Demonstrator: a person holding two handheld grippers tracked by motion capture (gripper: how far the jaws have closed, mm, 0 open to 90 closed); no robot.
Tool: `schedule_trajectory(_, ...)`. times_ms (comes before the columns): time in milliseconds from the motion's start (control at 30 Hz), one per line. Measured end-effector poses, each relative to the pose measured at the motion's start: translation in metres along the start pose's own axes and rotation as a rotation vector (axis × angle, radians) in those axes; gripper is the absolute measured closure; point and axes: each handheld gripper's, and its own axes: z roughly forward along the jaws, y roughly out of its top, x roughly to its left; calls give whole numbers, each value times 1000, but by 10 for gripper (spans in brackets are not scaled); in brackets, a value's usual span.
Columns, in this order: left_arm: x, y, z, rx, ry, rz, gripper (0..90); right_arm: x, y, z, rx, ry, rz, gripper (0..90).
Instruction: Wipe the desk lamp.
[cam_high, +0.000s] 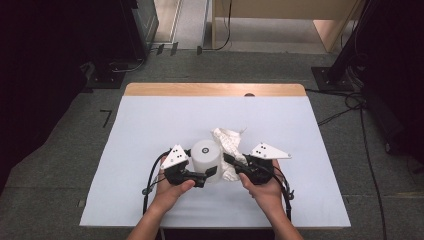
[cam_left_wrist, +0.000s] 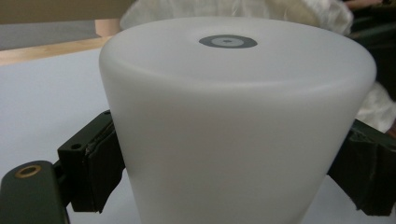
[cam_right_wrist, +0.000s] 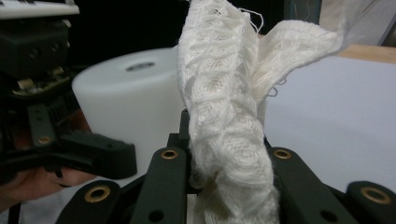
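Item 1, left hand-held gripper: jaws stood clamped on the lower wall of a white cup, one pad on each side. The cup sat upside down on the table, its closed base uppermost with a small grey ring mark at the centre. Contents: none to be seen; the mouth faced the table, so what lay under it could not be told.

Item 2, white cup: directly between the left jaws, and just left of the right gripper's tips.

Item 3, right hand-held gripper: jaws closed narrow on a bunched white cloth, which rose from the jaws in a loose, frayed fold and trailed off beyond them, beside the cup.

Risks, as judged:
- the cup wall is smooth and tapered; a light or low squeeze could let it slide or tip out of the left jaws
- the cloth is held by a thin gather; a pull could draw it free, or loose threads could snag on the jaws
- the two grippers stood near each other; a careless move could knock them together
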Motion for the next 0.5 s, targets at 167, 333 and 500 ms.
schedule_trajectory(167,0,-1,0,8,9,5,84,2,0,-1,-11,1,1,767)
schedule_trajectory(333,5,3,-7,-27,9,-24,85,0,-9,8,32,2,3,766)
schedule_trajectory(500,8,6,-13,-43,20,-23,84,0,-21,17,71,7,20,765)
